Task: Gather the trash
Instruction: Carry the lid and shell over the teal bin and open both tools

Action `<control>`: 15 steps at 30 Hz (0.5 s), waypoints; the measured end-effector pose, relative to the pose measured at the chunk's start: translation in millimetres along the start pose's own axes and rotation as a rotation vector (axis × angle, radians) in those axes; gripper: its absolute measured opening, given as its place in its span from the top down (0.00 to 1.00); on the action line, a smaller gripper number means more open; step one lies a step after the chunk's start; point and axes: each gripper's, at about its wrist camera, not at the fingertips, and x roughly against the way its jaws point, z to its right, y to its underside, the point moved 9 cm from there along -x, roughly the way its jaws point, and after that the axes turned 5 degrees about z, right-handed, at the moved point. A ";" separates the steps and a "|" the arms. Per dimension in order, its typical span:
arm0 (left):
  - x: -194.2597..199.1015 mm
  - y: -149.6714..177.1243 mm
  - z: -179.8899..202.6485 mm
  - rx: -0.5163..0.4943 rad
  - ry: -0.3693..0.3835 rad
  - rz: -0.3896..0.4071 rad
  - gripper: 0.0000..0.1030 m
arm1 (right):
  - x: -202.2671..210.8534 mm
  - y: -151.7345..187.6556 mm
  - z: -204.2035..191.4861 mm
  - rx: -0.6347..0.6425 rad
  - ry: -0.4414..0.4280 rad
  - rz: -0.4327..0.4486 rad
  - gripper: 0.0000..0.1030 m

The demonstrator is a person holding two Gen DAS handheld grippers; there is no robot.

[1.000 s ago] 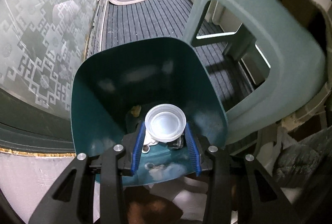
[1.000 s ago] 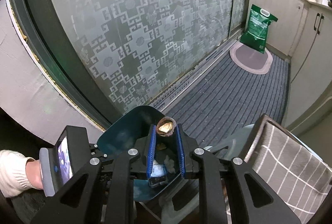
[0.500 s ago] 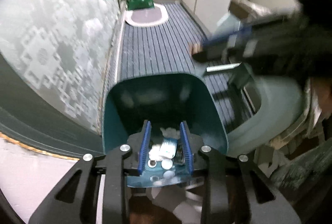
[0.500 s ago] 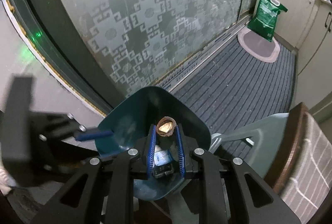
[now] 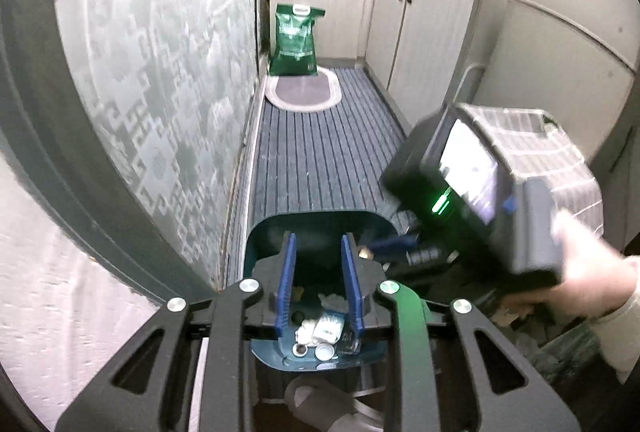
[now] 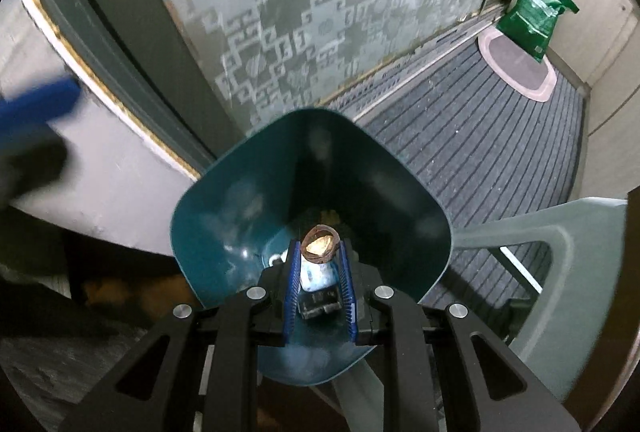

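A teal bin [image 6: 224, 232] stands open-topped on the floor, its walls flaring to a rounded-square rim, beside the patterned glass door. A brown walnut shell half [image 6: 319, 245] sits above the bin's mouth, hollow side up, pinched between two blue pads. At the bin's bottom lies the trash: a crumpled white packet [image 5: 329, 326] with pale blue print, a small round white cap [image 5: 324, 352], a second small round piece with a dark centre [image 5: 299, 351], and a dark boxy item [image 6: 318, 302]. A few yellowish crumbs lie on the inner wall [image 6: 334, 217].
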 end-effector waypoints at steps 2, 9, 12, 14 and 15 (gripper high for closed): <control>9.4 -6.6 0.5 0.007 0.004 0.024 0.75 | -7.2 5.8 -3.3 0.010 0.007 -0.019 0.81; 28.5 -20.1 -0.9 0.035 0.009 0.077 0.75 | -34.7 24.3 -7.0 0.029 0.035 -0.091 0.81; 35.1 -24.0 -1.5 0.043 0.010 0.093 0.75 | -42.7 29.9 -6.3 0.028 0.041 -0.110 0.81; 39.6 -26.3 -0.4 0.046 0.013 0.104 0.75 | -47.0 33.1 -4.4 0.034 0.055 -0.119 0.81; 41.9 -27.8 0.1 0.047 0.015 0.111 0.75 | -49.6 35.4 -4.2 0.036 0.058 -0.127 0.81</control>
